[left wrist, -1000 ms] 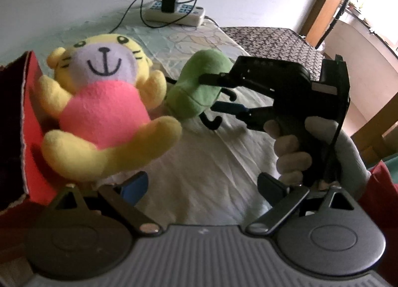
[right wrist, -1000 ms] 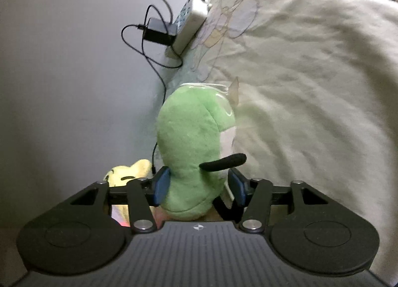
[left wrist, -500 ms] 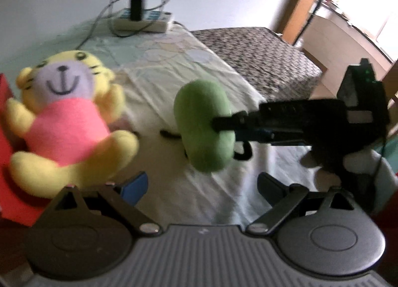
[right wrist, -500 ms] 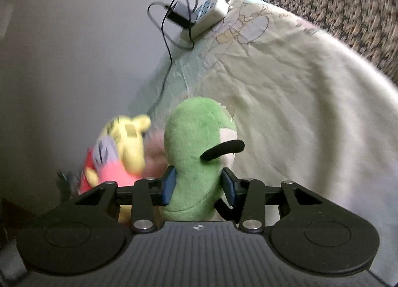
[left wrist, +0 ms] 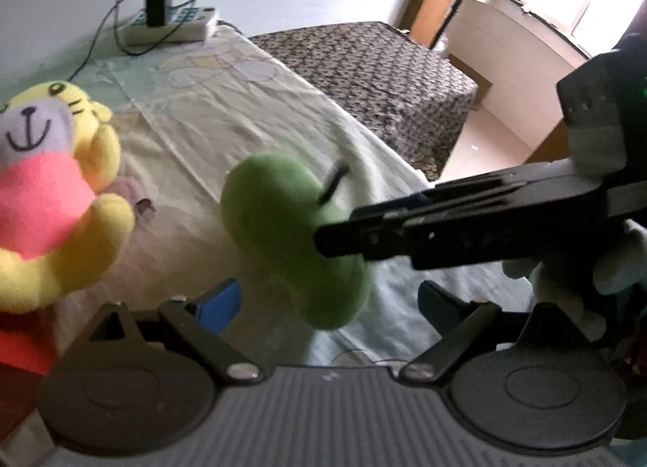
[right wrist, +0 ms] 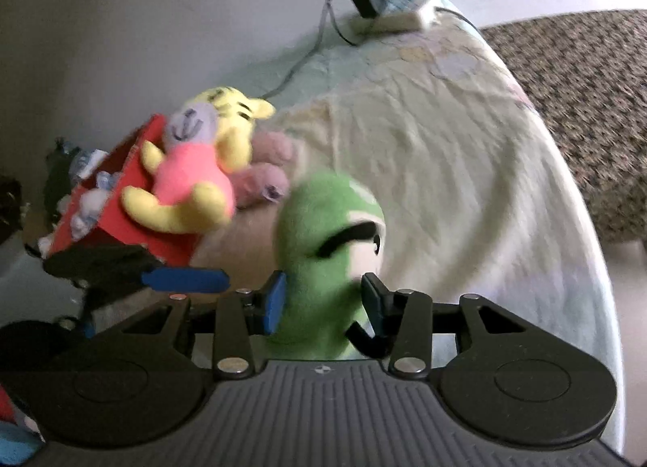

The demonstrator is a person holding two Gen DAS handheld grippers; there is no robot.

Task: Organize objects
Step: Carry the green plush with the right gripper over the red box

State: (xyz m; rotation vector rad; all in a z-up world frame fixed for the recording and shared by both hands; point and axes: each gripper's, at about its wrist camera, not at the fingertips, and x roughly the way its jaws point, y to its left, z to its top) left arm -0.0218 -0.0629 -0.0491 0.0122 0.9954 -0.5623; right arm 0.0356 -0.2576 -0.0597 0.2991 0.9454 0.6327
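Two of my right fingers (right wrist: 322,303) pinch only the soft base of the green plush (right wrist: 327,248) above the bed (right wrist: 465,151), my left fingers (left wrist: 329,299) gaping empty, so it could slip short of the red box (right wrist: 121,200).

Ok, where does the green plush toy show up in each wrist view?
Left wrist: green plush toy sits centre frame, clamped at the tip of the right tool reaching in from the right.
Right wrist: the toy is low centre, between that tool's pads.
Shared landmark: the white power strip by the wall.
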